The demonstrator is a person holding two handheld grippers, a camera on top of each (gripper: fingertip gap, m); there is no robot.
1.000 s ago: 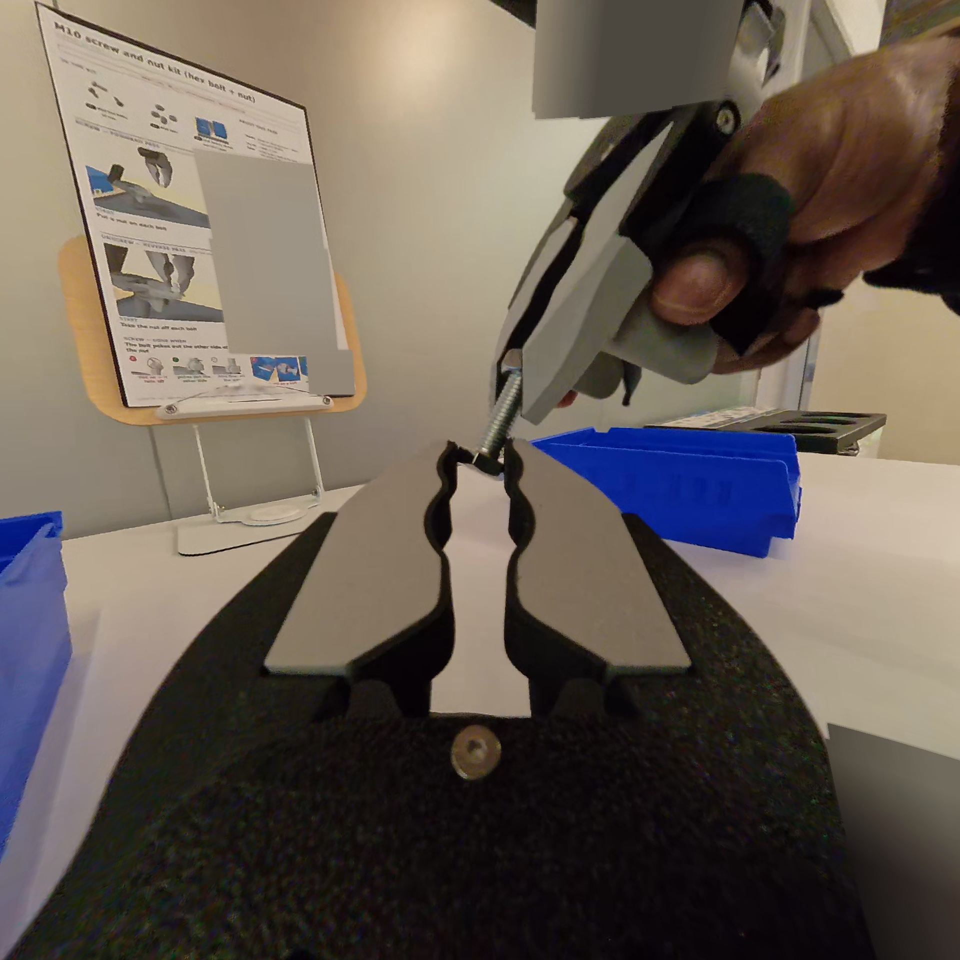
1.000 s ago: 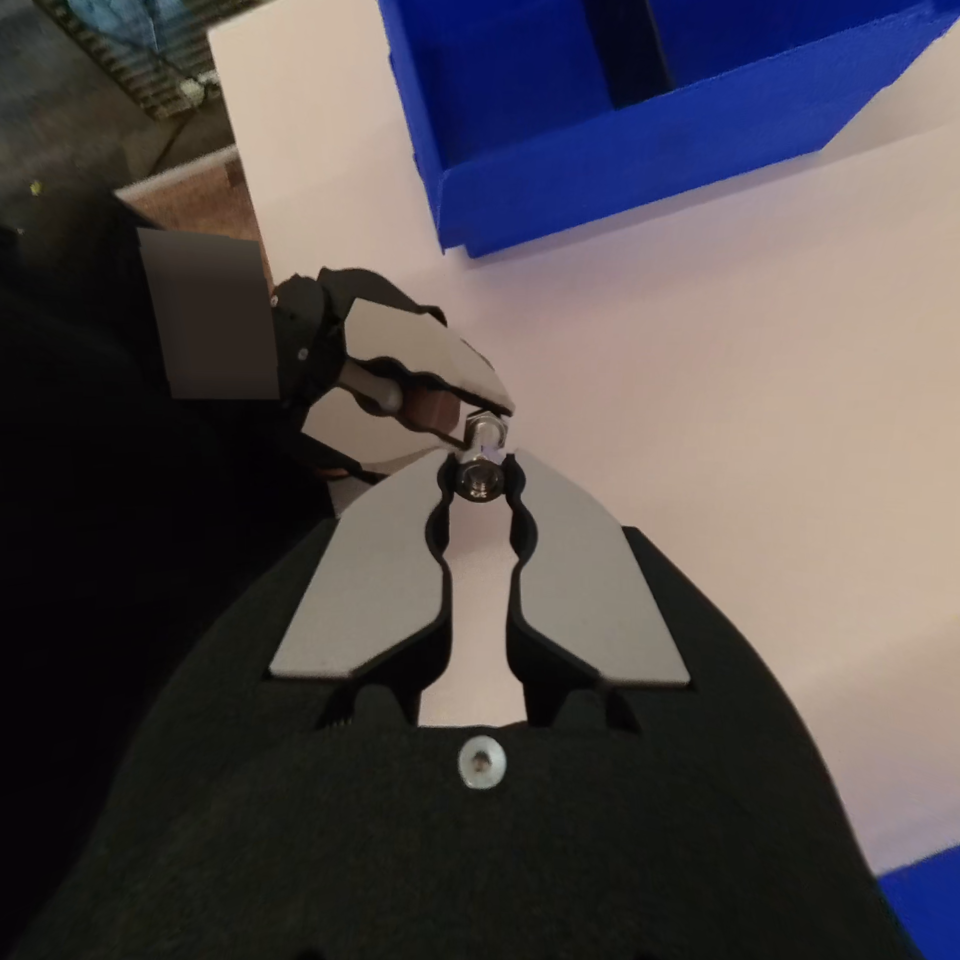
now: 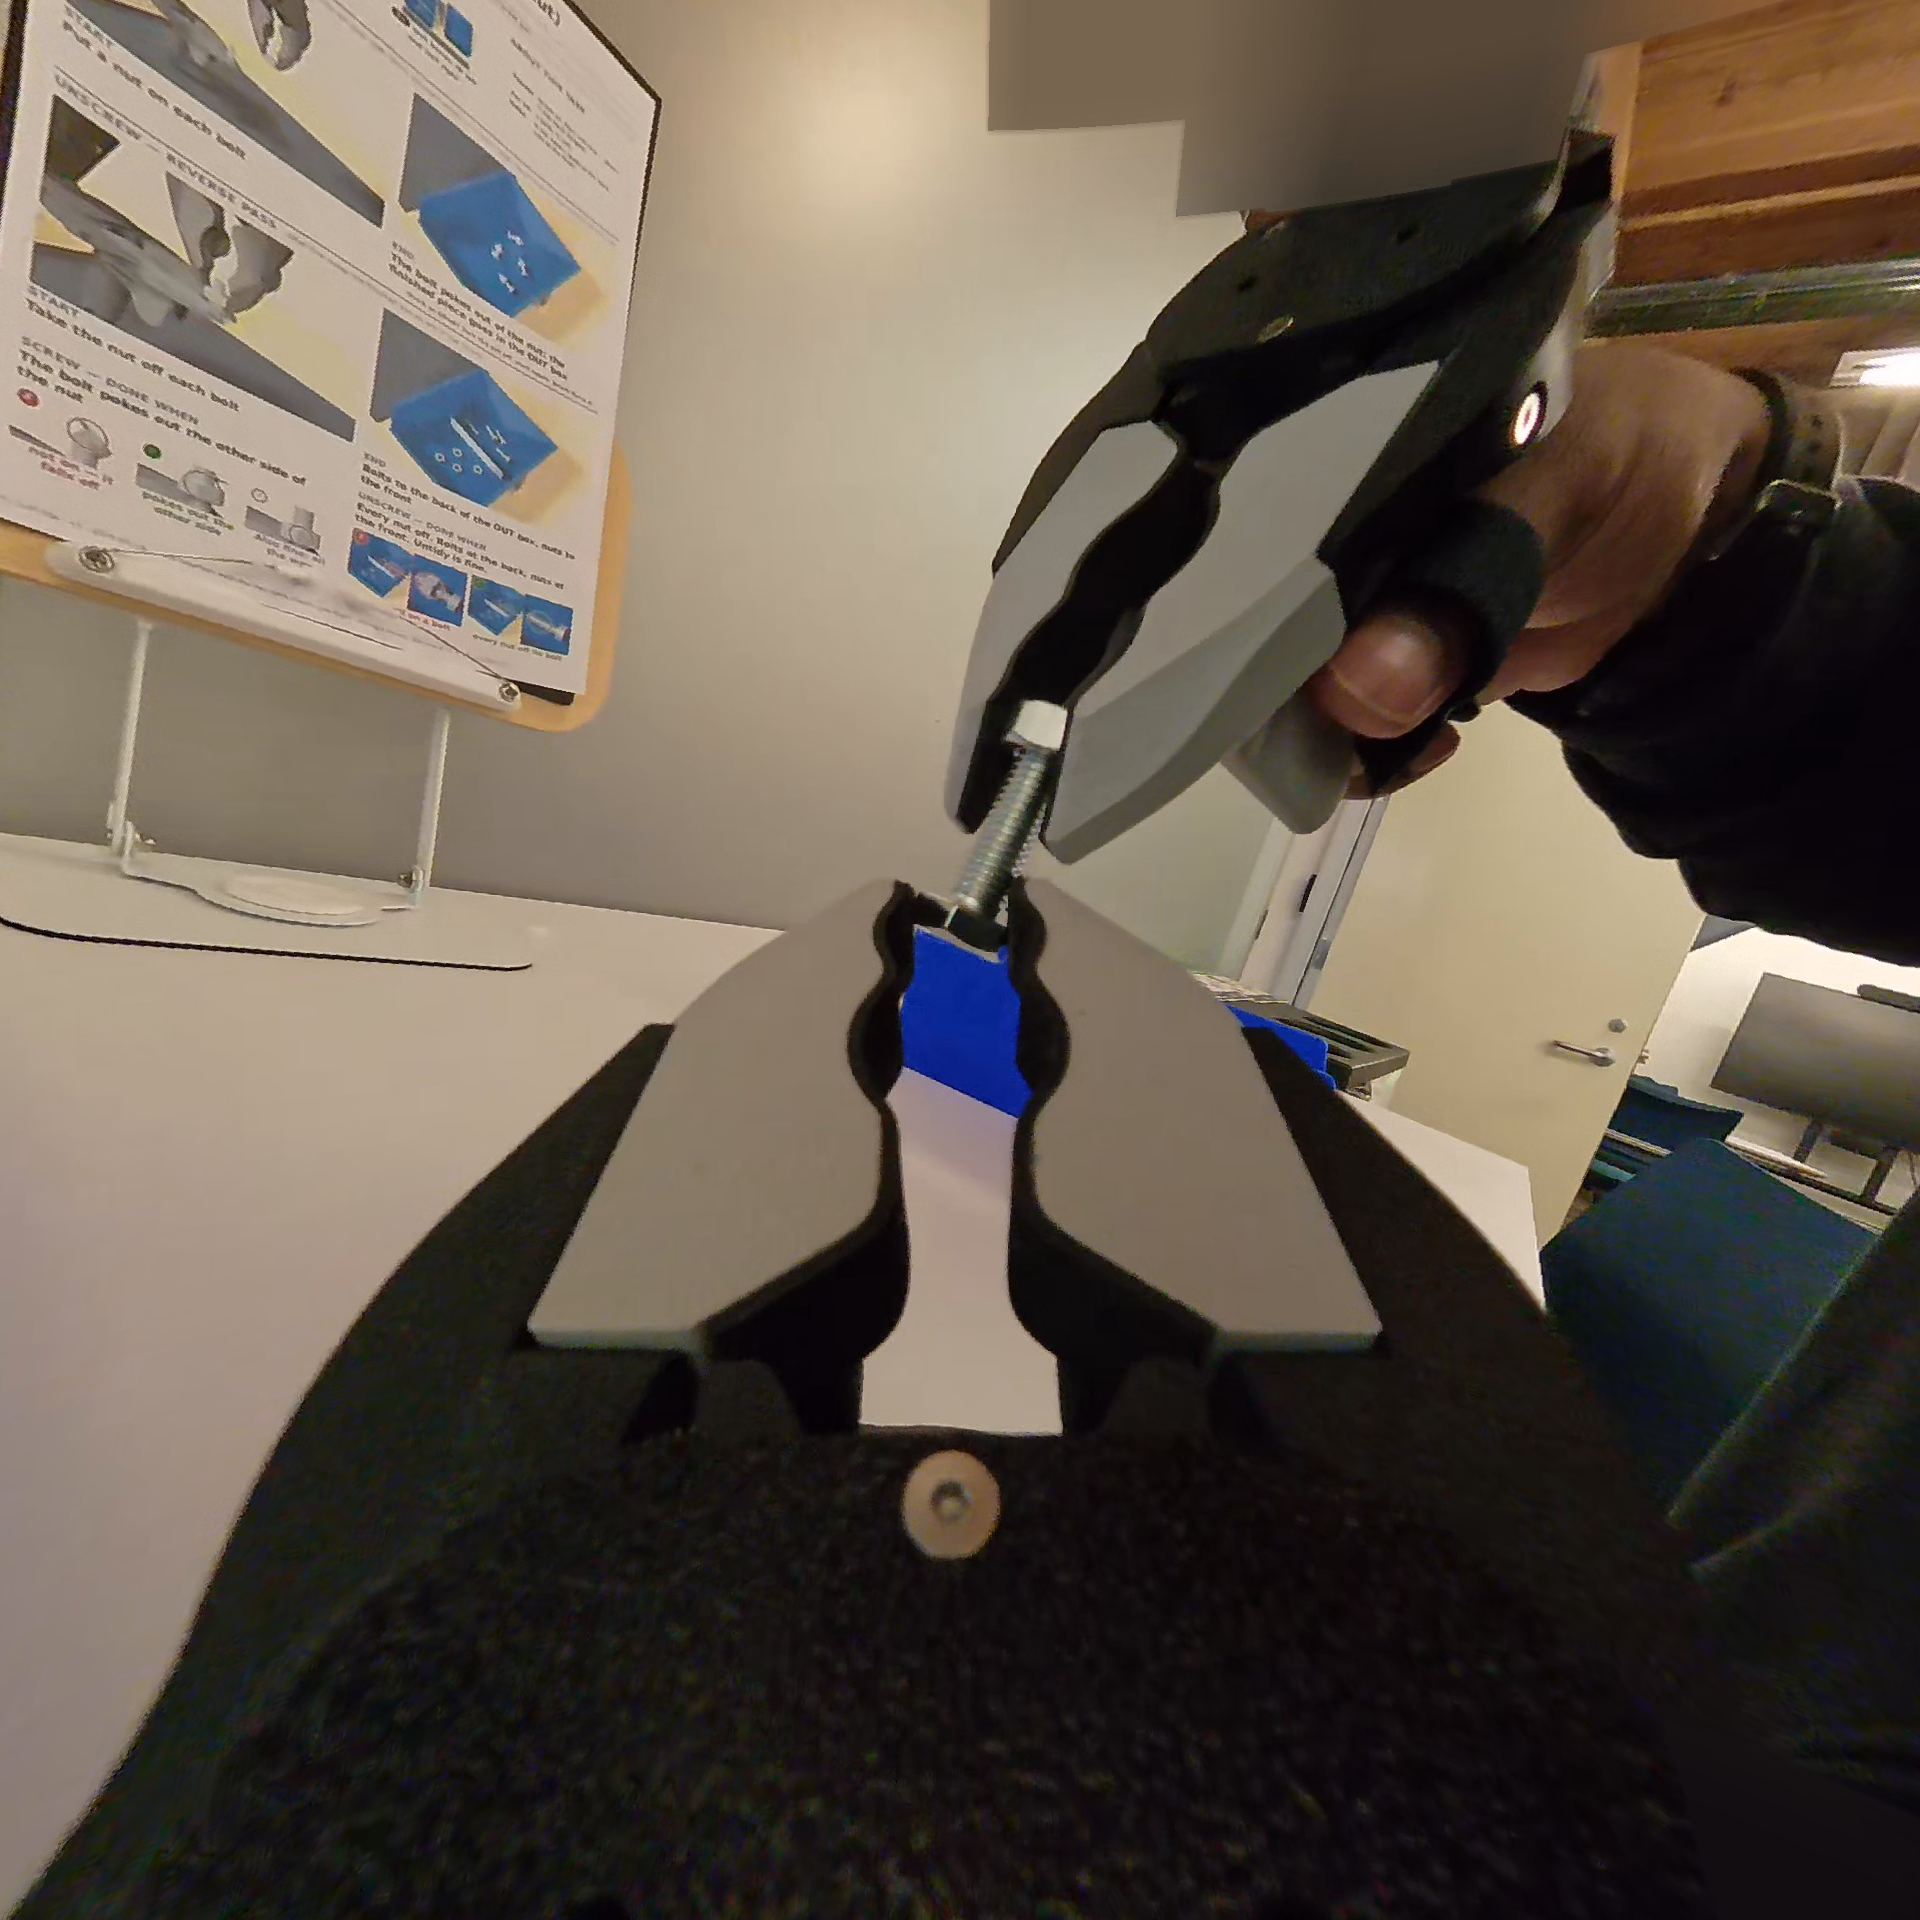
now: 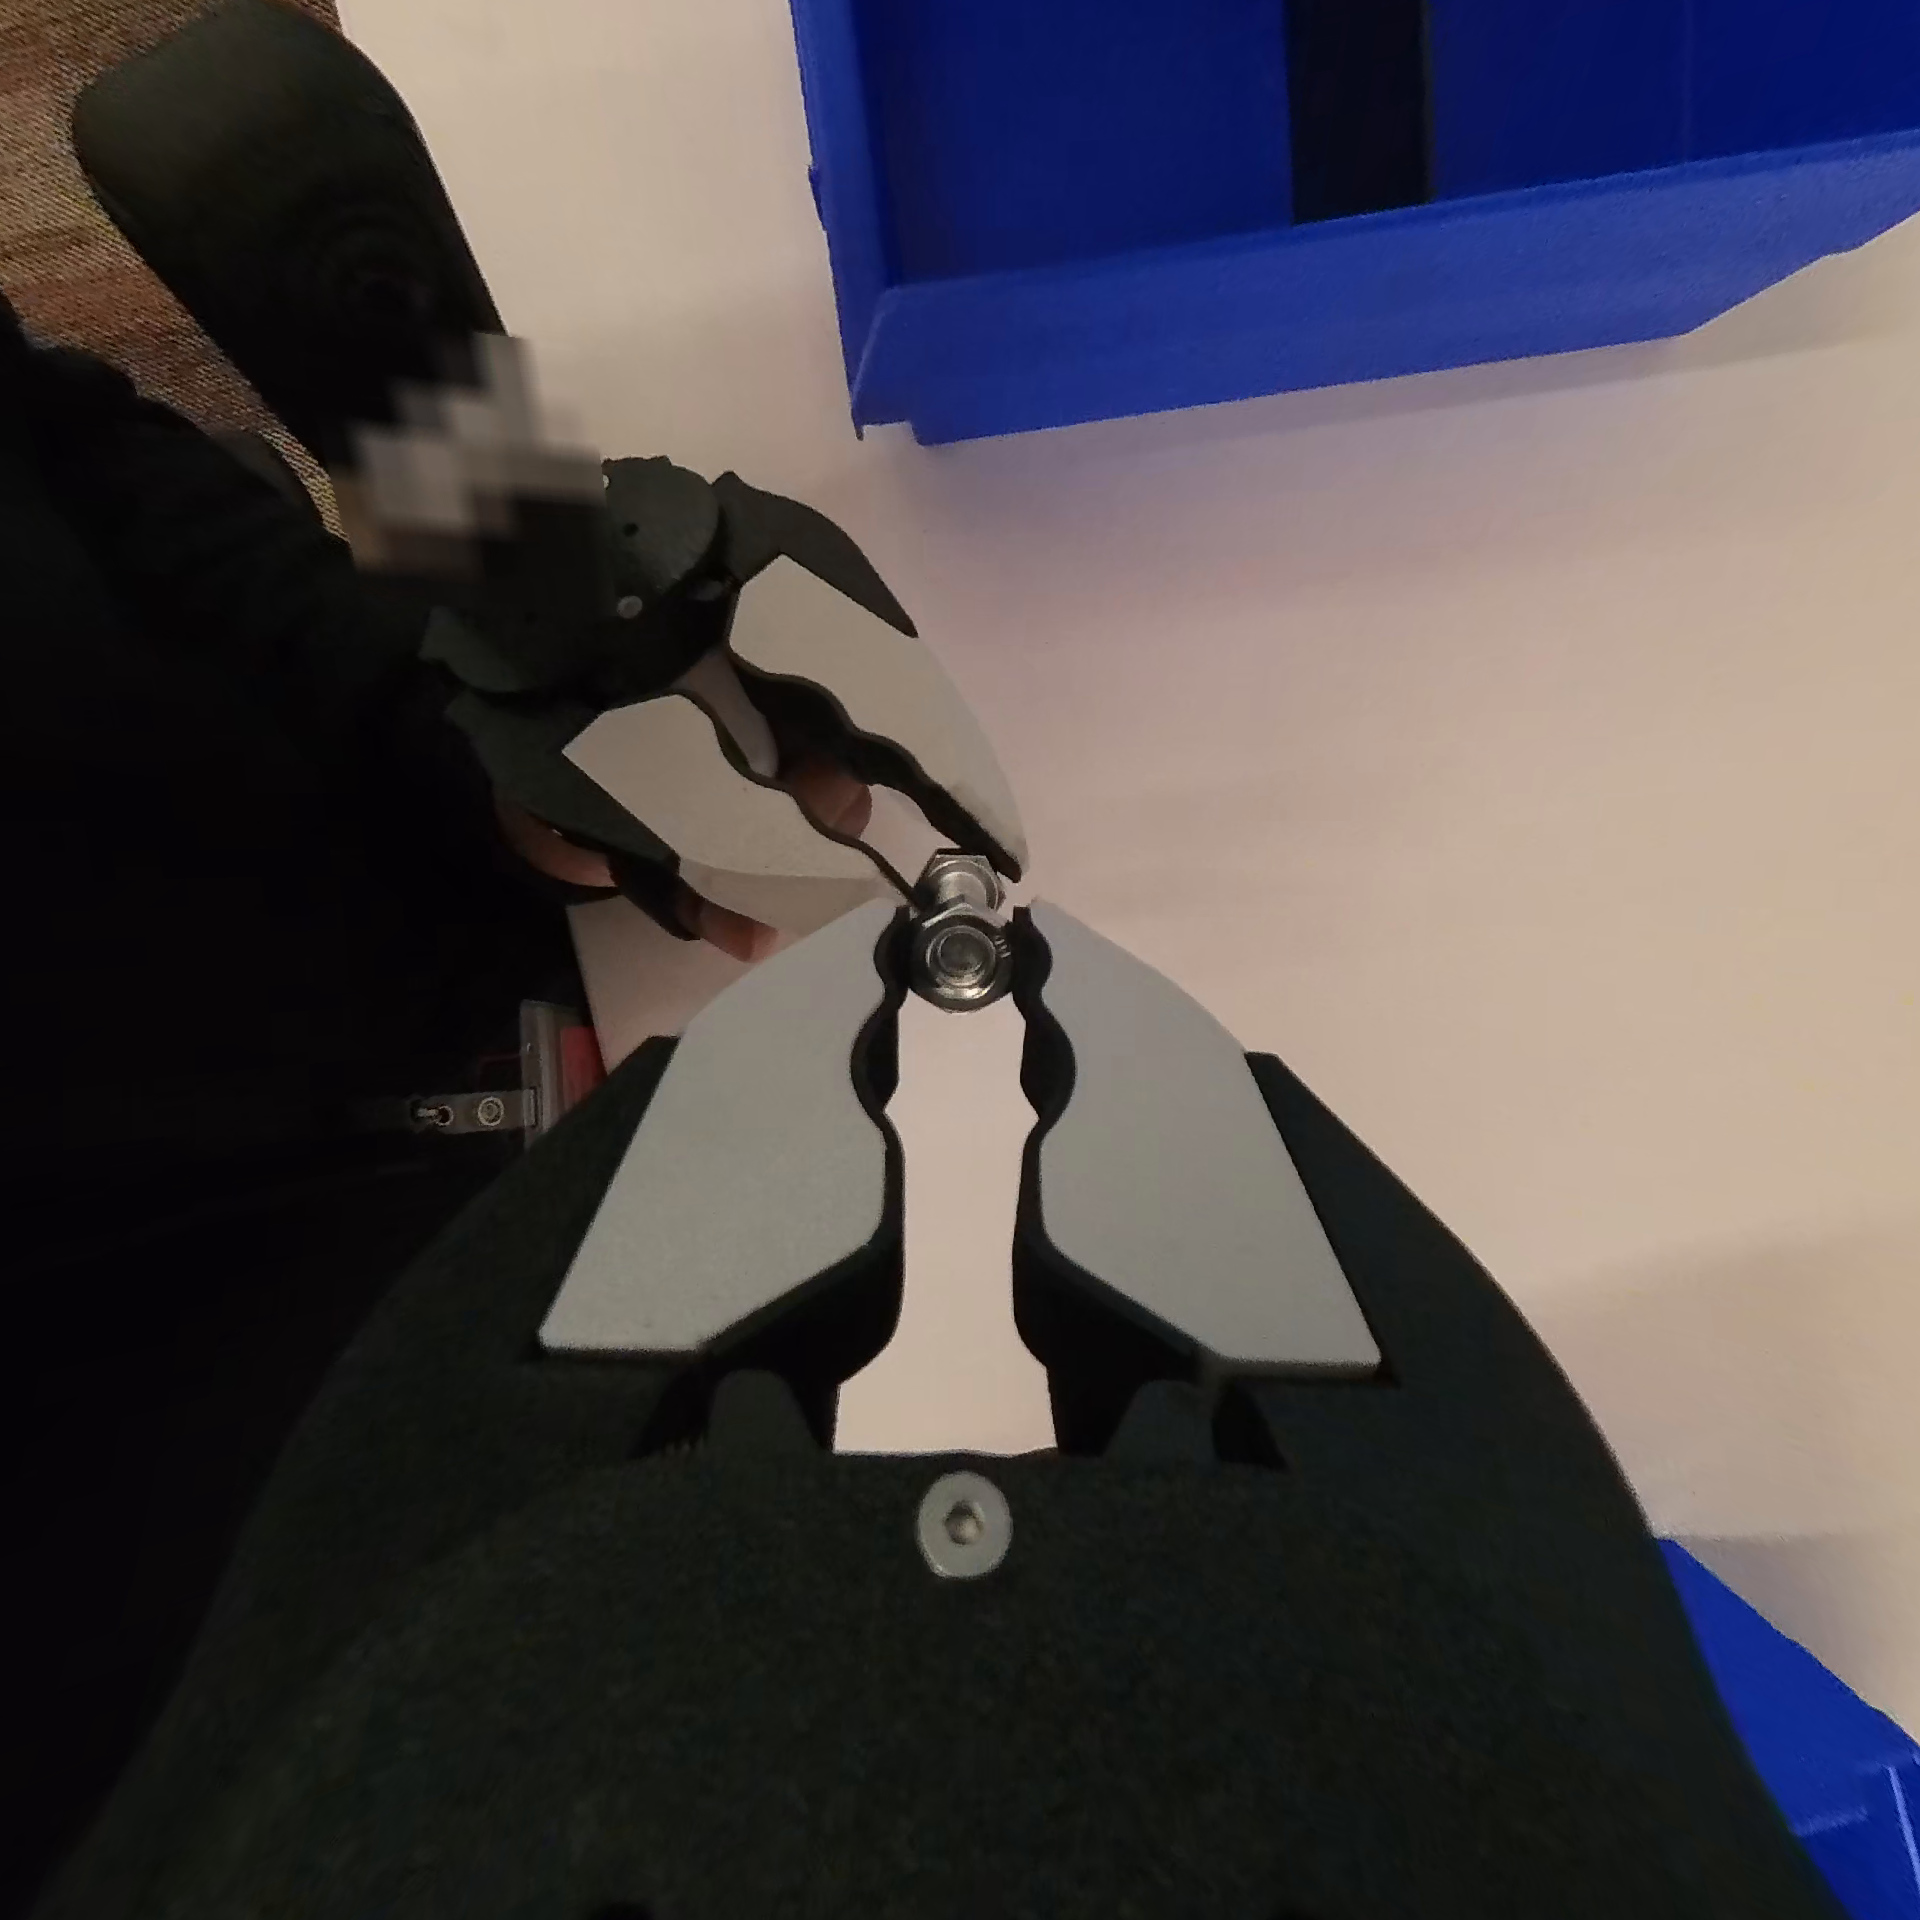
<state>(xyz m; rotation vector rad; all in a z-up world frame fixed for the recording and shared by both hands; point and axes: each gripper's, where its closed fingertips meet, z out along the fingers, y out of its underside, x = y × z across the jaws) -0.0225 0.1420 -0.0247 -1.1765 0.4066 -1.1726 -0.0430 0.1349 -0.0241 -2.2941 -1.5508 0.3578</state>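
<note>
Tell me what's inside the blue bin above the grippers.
The blue bin shows a dark divider between two compartments, with only bare blue walls visible. Its floor lies beyond the frame, so contents cannot be told.

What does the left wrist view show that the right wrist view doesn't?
Only the left wrist view shows the printed sheet on its stand, the wall and a door. Only the right wrist view shows a second bin at the lower right. Both show the left gripper shut on the nut, the right gripper shut on the bolt, the white table and a blue bin.
</note>
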